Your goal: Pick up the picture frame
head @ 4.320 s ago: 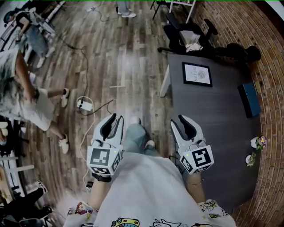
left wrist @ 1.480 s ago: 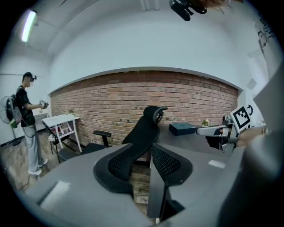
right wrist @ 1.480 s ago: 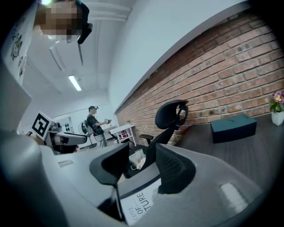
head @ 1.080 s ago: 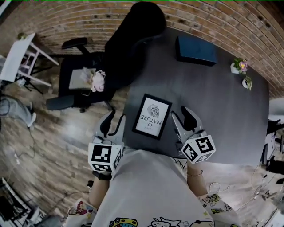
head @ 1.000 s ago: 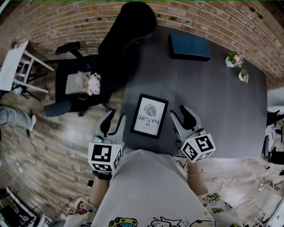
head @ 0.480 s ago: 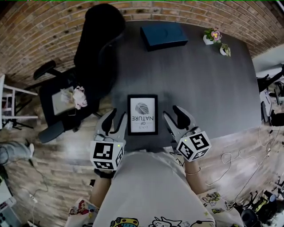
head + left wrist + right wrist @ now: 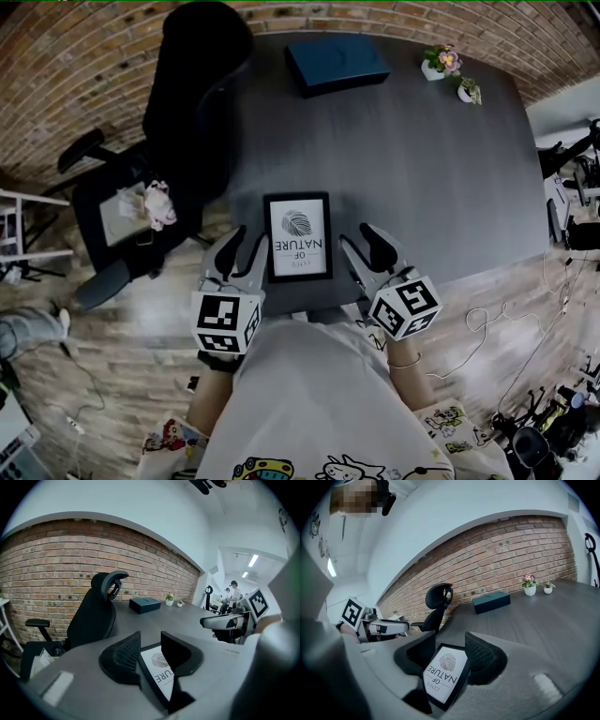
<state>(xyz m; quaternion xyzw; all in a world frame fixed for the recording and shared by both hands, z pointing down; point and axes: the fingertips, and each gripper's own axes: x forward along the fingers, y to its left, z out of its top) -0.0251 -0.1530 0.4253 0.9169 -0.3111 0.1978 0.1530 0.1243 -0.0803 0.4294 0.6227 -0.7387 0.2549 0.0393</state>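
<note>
Picture frame (image 7: 298, 236) on table (image 7: 422, 159), box (image 7: 336, 62) behind

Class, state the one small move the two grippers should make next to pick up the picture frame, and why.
Probably ease both grippers inward onto its long edges: the picture frame lies flat near the table edge, flanked by the open left gripper and open right gripper.

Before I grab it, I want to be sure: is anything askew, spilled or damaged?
Nothing spilled or damaged shows. The picture frame lies flat, face up, near the front edge of the table, its print upside down in the head view.
</note>
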